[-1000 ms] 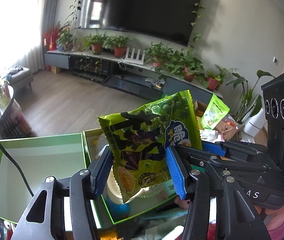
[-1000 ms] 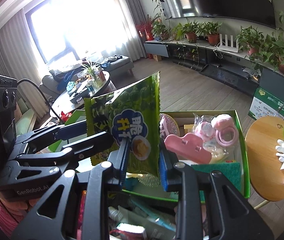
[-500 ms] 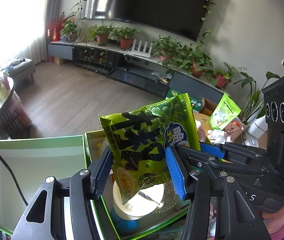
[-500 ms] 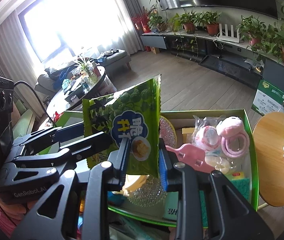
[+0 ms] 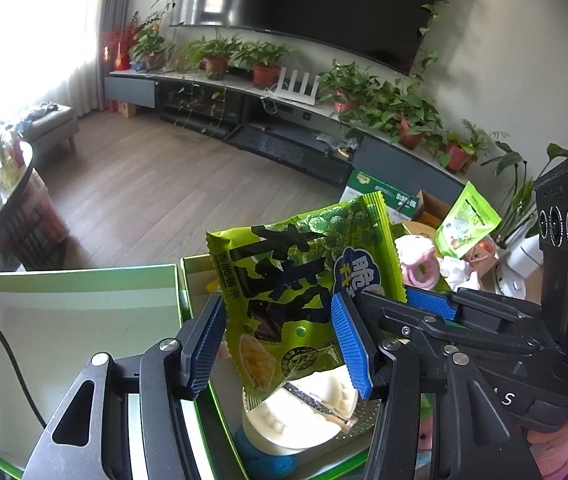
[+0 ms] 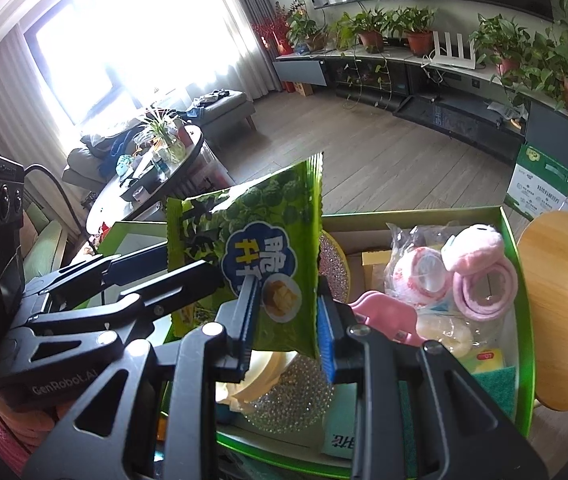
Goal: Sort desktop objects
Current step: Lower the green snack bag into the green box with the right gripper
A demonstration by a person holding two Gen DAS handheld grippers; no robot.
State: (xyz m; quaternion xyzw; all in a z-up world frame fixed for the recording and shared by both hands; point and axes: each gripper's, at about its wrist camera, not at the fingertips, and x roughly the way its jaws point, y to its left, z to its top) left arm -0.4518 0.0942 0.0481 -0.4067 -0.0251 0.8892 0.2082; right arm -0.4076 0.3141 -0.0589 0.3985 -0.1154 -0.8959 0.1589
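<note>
Together we are holding one crinkly lime-green foil snack bag (image 5: 304, 276) printed with dark characters and a blue cloud badge, one claw on each side of it. Our left gripper (image 5: 282, 340) is standing fairly wide, its ribbed blue pads (image 5: 350, 344) pressing on the two edges of the bag's lower half, so the bag is standing upright between them. Our right gripper (image 6: 286, 320) is narrower and is pinching the bag's other end, the blue pads (image 6: 326, 332) closing on the foil just below the cloud badge.

Directly under the bag, below both claws, we are looking into a shallow green-rimmed cardboard box (image 6: 522, 280) crowded with things: a round white plastic lid (image 5: 300, 416), a glittery beaded round pad (image 6: 288, 396), a pink plush ring toy (image 6: 484, 276) to the right of our right claw, a flat pink plastic piece (image 6: 388, 312) touching that claw's right finger, and a green scouring sponge (image 6: 492, 384). To the left of our left claw a second green-rimmed box with a white floor (image 5: 76, 320) is lying beside the full one, their walls touching. Further right of our right claw a round pale wooden board (image 6: 552, 300) is sitting.
</note>
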